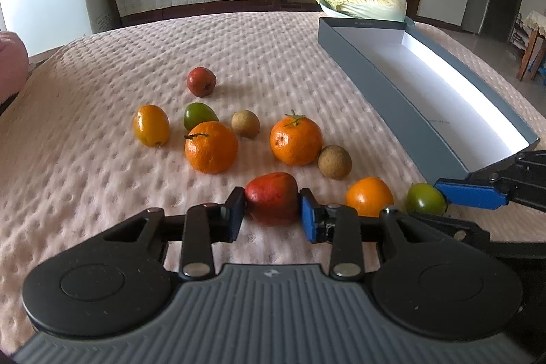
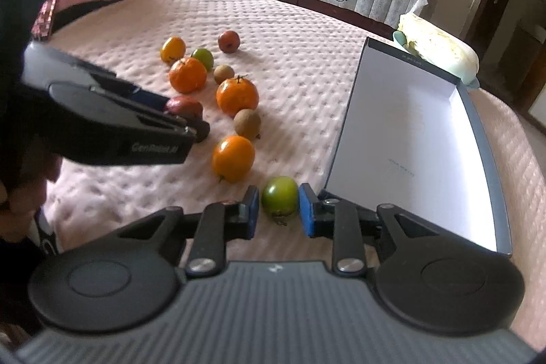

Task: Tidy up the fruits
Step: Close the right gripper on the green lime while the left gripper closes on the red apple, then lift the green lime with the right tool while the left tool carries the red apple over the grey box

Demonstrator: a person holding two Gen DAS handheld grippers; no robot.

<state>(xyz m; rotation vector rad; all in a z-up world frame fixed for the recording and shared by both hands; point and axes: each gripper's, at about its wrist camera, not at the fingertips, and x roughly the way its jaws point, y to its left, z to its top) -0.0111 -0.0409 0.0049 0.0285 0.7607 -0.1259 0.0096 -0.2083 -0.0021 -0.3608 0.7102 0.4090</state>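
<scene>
fruits lie scattered on the pink quilt [image 1: 102, 193], left of the empty grey box [image 1: 392, 81]. the left gripper [image 1: 273, 210] is clamped on a red fruit [image 1: 271, 197] resting on the quilt. right of it sits an orange one [image 1: 369, 196], then the right gripper [image 2: 278, 210] pinches a green fruit [image 2: 279, 196] just beside the box's near corner.

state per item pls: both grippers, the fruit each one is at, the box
left gripper: shut on red fruit
red fruit: clamped between pads, on the bedspread
right gripper: shut on green fruit
green fruit: between pads, on the bedspread beside the box
box: open, empty
other fruits: loose on the bedspread, none boxed
</scene>
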